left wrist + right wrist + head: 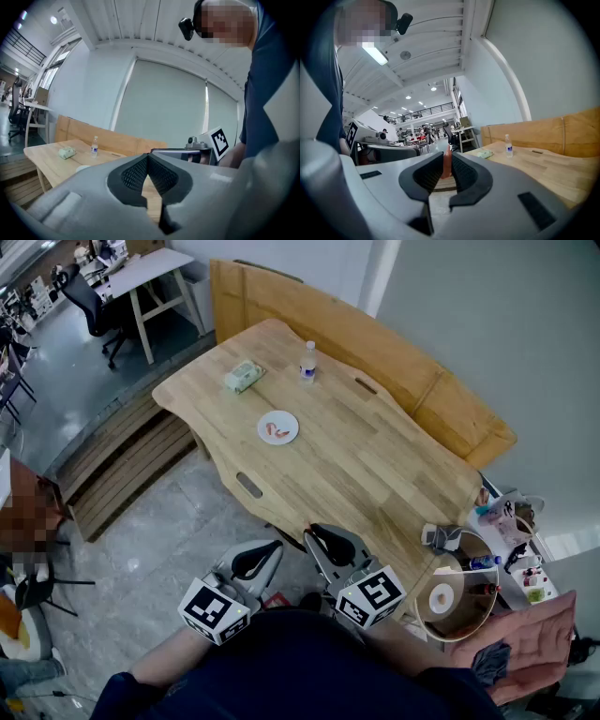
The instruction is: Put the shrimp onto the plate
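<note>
A small white plate point(278, 427) lies on the wooden table point(375, 465), and orange shrimp point(274, 431) lie on it. My right gripper point(330, 542) is held close to my body at the table's near edge, well short of the plate. It is shut on a pinkish-orange shrimp point(446, 161) that stands upright between its black pads. My left gripper point(255, 560) hangs beside it over the floor, shut with nothing in it; its pads point(140, 172) meet at the tips. The left gripper view shows a sliver of the plate point(83, 167).
A water bottle point(307, 362) and a green packet point(243, 376) stand at the table's far end. A wooden bench point(394, 362) runs behind the table. A round stand point(457, 601) with small items is at the right. Slatted wood steps point(122, 465) lie at the left.
</note>
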A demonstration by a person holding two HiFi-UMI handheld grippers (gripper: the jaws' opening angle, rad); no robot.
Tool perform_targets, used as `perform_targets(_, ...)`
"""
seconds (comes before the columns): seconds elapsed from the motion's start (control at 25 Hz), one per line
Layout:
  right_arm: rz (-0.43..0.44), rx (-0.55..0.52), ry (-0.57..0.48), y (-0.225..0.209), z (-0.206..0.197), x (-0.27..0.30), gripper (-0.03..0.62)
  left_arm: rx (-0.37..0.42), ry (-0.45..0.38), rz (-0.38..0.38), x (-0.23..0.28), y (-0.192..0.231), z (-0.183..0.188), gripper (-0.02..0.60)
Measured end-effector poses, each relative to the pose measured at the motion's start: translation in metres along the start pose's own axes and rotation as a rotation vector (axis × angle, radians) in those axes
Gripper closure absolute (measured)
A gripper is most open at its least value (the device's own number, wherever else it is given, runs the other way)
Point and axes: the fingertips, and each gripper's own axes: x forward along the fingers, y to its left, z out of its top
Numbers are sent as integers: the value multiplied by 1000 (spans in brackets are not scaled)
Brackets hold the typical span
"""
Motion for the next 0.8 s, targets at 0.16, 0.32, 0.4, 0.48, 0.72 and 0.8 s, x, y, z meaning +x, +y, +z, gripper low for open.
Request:
perform_targets(0.16,2,-1,0,-3,2,2,533,0,-1,3,4,2,0,577)
perform_targets(0.32,11,0,-5,-8,1,3,533,-5,-1,11,8,3,0,577)
perform_targets(0.4,16,3,-2,-10,2,3,533,-3,0,16,11,3,1,577)
perform_targets(0.48,27,15,-4,-13,4,4,533,-3,0,21,14,3,3,577)
perform_targets(0.72,53,25,-13,-23,6,1,533,7,-6,47,24,0,4,577)
perform_targets(0.8,66,21,-14,-27,5,0,533,6,-6,63,27,-1,3,577)
